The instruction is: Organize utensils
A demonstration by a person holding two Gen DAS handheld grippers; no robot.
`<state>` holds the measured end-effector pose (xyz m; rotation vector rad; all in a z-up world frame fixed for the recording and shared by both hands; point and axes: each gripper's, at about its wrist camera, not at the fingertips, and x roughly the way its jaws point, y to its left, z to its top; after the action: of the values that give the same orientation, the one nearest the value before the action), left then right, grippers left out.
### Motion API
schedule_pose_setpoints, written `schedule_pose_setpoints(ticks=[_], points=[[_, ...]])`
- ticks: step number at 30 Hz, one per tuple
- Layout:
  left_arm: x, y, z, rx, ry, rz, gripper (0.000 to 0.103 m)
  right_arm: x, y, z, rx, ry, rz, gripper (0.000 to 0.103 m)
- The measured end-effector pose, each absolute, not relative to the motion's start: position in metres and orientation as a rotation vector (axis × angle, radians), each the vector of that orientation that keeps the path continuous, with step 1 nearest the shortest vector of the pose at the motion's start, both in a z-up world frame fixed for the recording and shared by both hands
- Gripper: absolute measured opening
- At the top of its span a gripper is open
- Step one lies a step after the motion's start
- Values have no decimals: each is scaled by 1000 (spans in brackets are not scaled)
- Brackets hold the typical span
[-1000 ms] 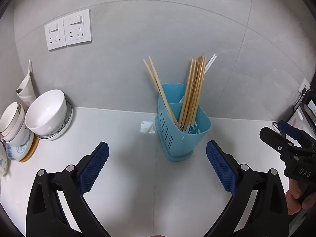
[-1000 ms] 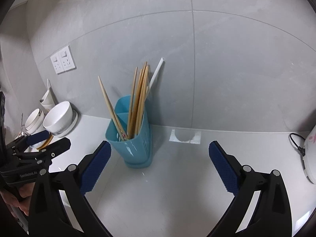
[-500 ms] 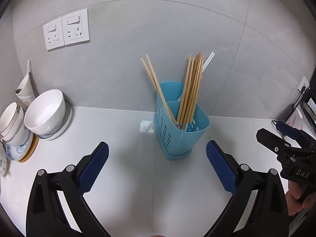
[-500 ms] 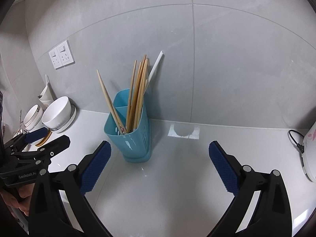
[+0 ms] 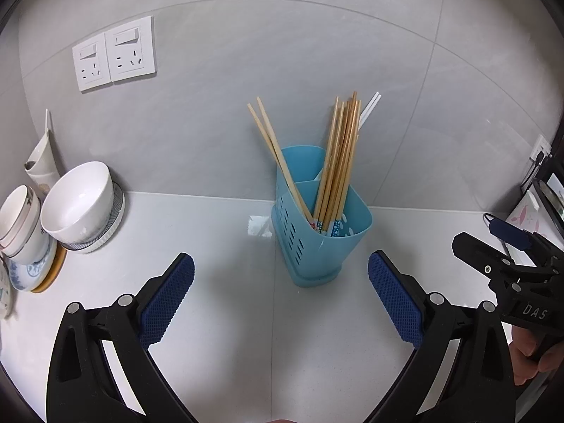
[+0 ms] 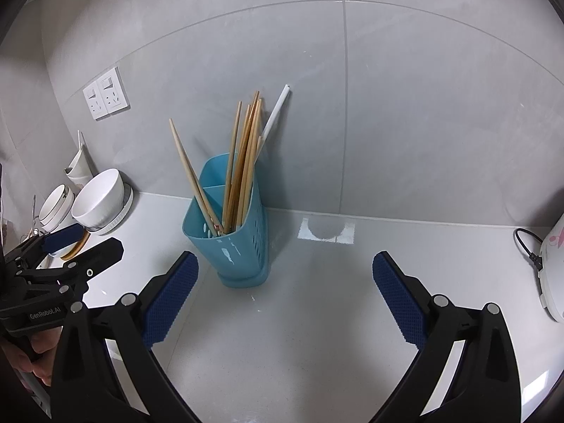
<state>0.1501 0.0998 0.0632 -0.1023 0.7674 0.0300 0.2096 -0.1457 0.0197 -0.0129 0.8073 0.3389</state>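
A blue plastic utensil holder (image 5: 320, 243) stands upright on the white counter by the wall. It holds a bundle of wooden chopsticks (image 5: 340, 155), a wooden pair (image 5: 271, 141) leaning left, and a white stick (image 5: 368, 111). My left gripper (image 5: 282, 271) is open just in front of the holder, with nothing between its fingers. In the right wrist view the holder (image 6: 229, 246) stands ahead and to the left of my right gripper (image 6: 284, 264), which is open and empty. Each gripper shows at the edge of the other's view: right gripper (image 5: 481, 234), left gripper (image 6: 95, 238).
White bowls (image 5: 81, 204) and stacked cups (image 5: 21, 218) sit at the counter's left end. Wall sockets (image 5: 112, 53) are on the grey tiled wall. A white appliance (image 6: 553, 268) with a black cable (image 6: 527, 243) stands at the far right. A hand (image 5: 528, 359) holds the right gripper.
Both views shift only slightly. The right gripper has drifted a little left in the left wrist view. Both grippers stay open and empty.
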Motion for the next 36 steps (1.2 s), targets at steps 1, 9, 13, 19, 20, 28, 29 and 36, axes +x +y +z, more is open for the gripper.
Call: schedule_pose_setpoints(ticks=[1, 9, 13, 19, 20, 28, 29, 36], points=[[150, 99, 63, -103, 767, 31, 97, 210, -146, 19, -12, 809, 339, 95], [151, 98, 63, -99, 767, 35, 97, 211, -146, 17, -9, 818, 339, 95], [152, 97, 63, -98, 769, 32, 97, 212, -146, 17, -9, 820, 336, 95], [152, 95, 63, -91, 763, 31, 97, 213, -146, 16, -10, 824, 334, 95], [152, 94, 63, -87, 761, 35, 97, 213, -146, 16, -9, 825, 333, 95], [153, 95, 62, -85, 768, 37, 97, 214, -146, 15, -8, 832, 331, 95], [153, 94, 62, -84, 770, 36, 97, 214, -146, 15, -9, 833, 330, 95], [153, 92, 62, -66, 763, 32, 97, 214, -146, 14, -9, 834, 328, 95]])
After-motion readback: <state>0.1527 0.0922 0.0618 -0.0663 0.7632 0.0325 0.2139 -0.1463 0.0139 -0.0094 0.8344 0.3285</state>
